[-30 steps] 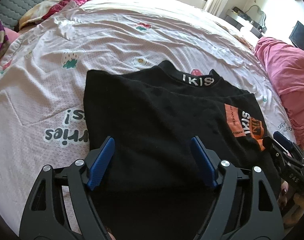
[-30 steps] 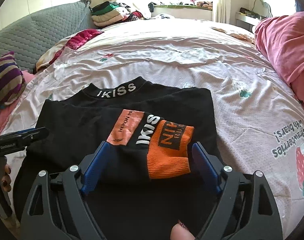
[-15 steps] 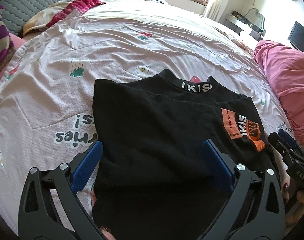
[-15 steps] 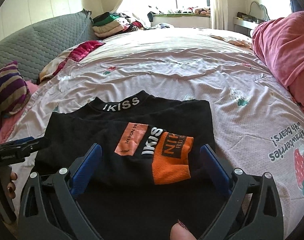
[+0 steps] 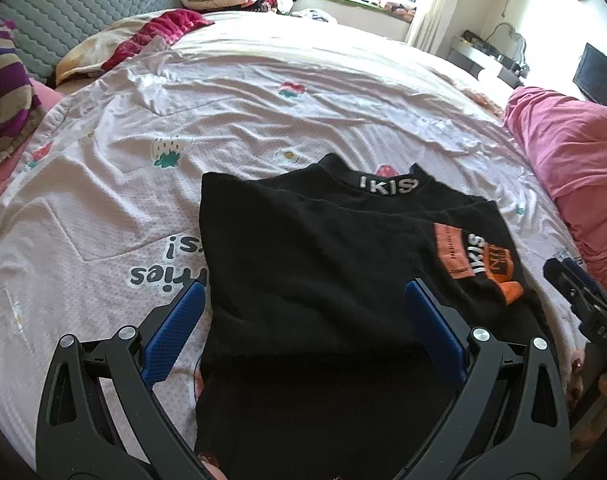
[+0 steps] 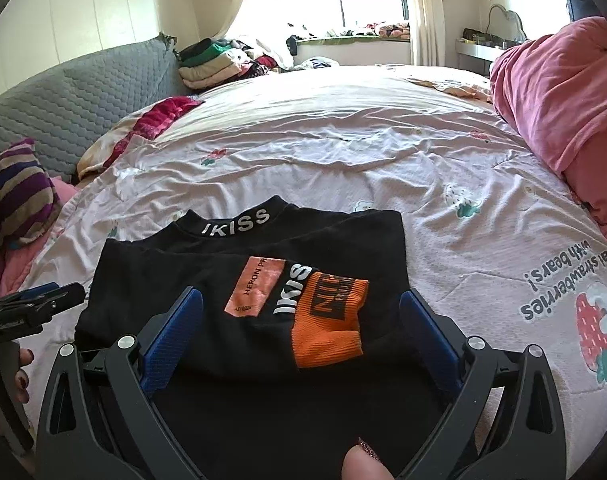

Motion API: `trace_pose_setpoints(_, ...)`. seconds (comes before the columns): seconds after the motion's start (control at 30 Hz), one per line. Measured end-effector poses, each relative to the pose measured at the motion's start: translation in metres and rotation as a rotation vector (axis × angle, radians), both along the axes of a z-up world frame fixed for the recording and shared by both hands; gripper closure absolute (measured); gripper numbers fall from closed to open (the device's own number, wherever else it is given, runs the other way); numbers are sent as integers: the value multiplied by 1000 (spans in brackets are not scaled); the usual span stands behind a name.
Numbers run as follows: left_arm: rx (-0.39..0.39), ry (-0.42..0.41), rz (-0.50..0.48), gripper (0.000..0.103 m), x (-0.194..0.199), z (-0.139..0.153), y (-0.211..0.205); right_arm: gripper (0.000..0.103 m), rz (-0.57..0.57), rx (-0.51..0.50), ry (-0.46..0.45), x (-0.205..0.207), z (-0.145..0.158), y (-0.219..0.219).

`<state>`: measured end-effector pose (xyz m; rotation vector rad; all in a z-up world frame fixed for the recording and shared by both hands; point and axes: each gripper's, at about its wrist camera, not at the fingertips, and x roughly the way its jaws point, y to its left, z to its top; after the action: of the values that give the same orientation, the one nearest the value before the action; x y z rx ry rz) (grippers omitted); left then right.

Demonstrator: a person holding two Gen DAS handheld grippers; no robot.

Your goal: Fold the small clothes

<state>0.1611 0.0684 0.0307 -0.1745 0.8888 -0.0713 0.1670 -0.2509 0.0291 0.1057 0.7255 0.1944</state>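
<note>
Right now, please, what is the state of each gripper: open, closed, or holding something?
Left gripper: open, holding nothing, above the black shirt.
Right gripper: open, holding nothing, above the orange cuff.

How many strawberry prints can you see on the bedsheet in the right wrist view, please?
2: one large red strawberry print near the right edge beside the lettering, one pale strawberry print farther back. The black top may hide others.

Black top (image 5: 311,280) near hem cut off by frame bottom; right gripper (image 5: 583,304) mostly outside frame.

Black top (image 6: 207,280) (orange cuff (image 6: 329,320)), strawberry-print sheet (image 6: 383,168)
</note>
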Motion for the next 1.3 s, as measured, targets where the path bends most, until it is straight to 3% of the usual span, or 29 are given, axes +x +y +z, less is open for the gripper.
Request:
trace_pose_setpoints(0.8,-3,-126,-3,10,-52,36,-17,5,25,-15,-80,-52,36,-18)
trace_pose_setpoints(1.3,8,-127,-13,10,-89,28,-36,5,49,8,-94,-86,43,-35)
